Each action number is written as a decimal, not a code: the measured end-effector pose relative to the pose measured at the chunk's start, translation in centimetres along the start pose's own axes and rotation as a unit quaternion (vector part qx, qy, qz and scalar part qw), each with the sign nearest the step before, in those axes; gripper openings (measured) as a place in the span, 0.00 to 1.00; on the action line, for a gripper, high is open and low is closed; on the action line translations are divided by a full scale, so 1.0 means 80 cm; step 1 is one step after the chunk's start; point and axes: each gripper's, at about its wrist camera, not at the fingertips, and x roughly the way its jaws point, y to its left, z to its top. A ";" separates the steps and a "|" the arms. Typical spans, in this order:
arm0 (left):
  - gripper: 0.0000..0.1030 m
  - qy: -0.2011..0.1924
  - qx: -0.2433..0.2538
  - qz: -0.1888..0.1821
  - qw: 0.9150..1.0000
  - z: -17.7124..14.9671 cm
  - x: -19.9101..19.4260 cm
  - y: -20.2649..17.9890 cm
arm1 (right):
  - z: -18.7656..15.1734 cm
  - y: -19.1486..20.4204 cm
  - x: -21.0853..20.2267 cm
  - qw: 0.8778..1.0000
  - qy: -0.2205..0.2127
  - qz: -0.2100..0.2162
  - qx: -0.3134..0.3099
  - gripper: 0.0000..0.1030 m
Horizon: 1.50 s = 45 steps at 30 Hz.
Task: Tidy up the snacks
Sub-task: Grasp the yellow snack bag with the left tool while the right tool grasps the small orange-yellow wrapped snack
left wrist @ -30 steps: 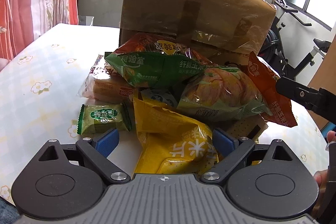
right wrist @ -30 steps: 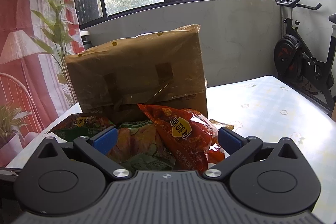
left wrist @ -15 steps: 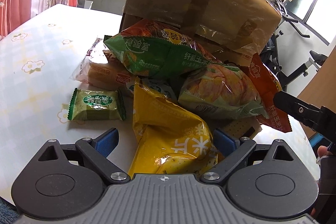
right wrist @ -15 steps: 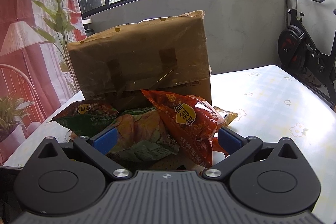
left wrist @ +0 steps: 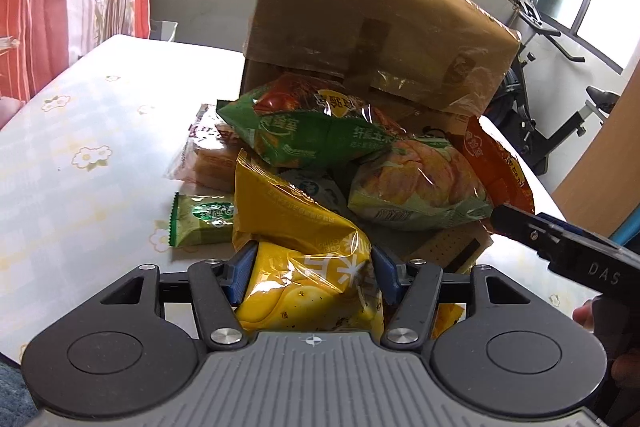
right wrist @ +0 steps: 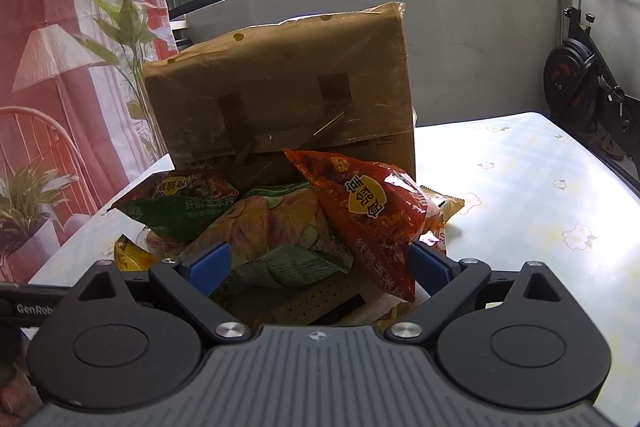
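Left gripper (left wrist: 310, 277): your jaws are closing, blue pads against both sides of the yellow bag (left wrist: 304, 255).
Left view pile: the bag lies at the near edge of the heap, beside the small green packet (left wrist: 202, 219), below the green bag (left wrist: 308, 135) and cardboard box (left wrist: 376, 27).
Right gripper (right wrist: 320, 265): your jaws are closing but gape; the red bag (right wrist: 372, 211) and pale green bag (right wrist: 276, 231) lie between them, neither pinched.
Right view table (right wrist: 520, 195): the heap leans on the box.

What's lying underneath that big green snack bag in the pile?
Under the green bag peek a yellow bag, a clear-wrapped bread pack and a pale packet. Whatever lies deeper is covered.
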 end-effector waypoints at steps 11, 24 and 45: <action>0.61 -0.026 -0.013 0.020 0.999 0.004 -0.020 0.011 | -0.013 0.031 0.003 0.997 0.017 0.019 -0.076 0.67; 0.61 -0.027 -0.007 0.027 0.999 -0.002 -0.022 0.013 | -0.019 0.041 0.000 0.994 0.042 0.033 -0.091 0.62; 0.61 -0.023 0.001 0.030 0.999 -0.005 -0.020 0.012 | -0.056 0.051 0.024 0.973 0.185 0.048 -0.131 0.48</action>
